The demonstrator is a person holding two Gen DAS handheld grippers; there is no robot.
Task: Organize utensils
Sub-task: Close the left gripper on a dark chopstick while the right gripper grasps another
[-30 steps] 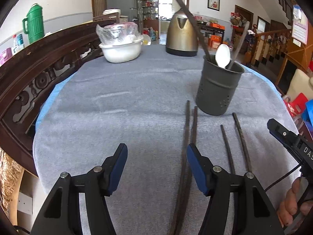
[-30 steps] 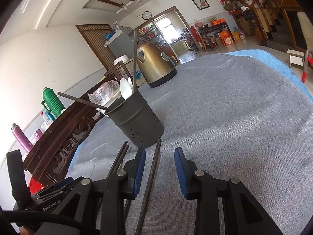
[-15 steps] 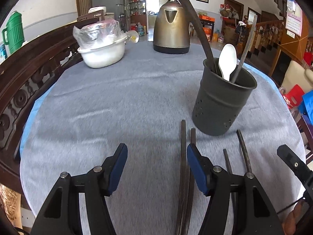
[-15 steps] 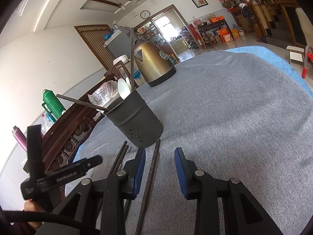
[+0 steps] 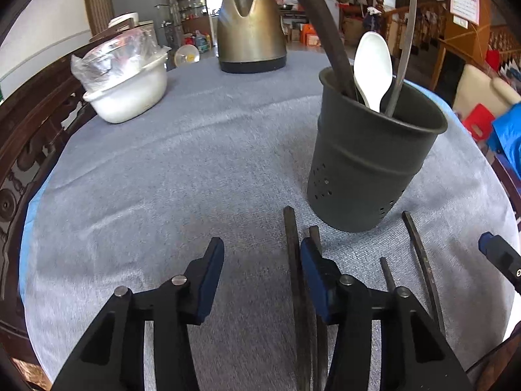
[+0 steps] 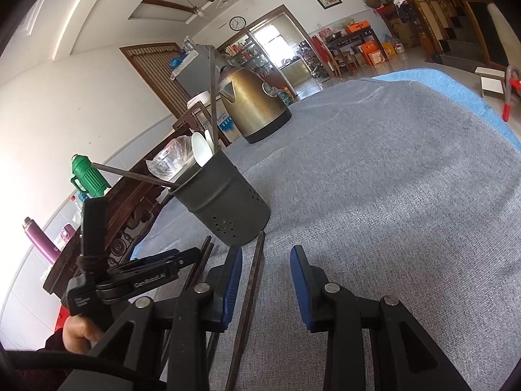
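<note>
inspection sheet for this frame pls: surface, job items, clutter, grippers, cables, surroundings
Surface: grey tablecloth, flat.
Job's things: dark utensil holder upright, holding white spoon; four dark chopsticks loose on the cloth before it.
Clutter: brass kettle; white bowl with plastic bag.
Grippers: left gripper open, one chopstick between its fingers; right gripper open, astride one chopstick.
Cables: black cable, bottom left in right view.
Surroundings: carved wooden bench, green thermos.

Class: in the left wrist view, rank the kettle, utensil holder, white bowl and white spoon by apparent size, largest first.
1. utensil holder, though nearest the camera
2. white bowl and kettle: too alike to rank
3. white spoon
</note>
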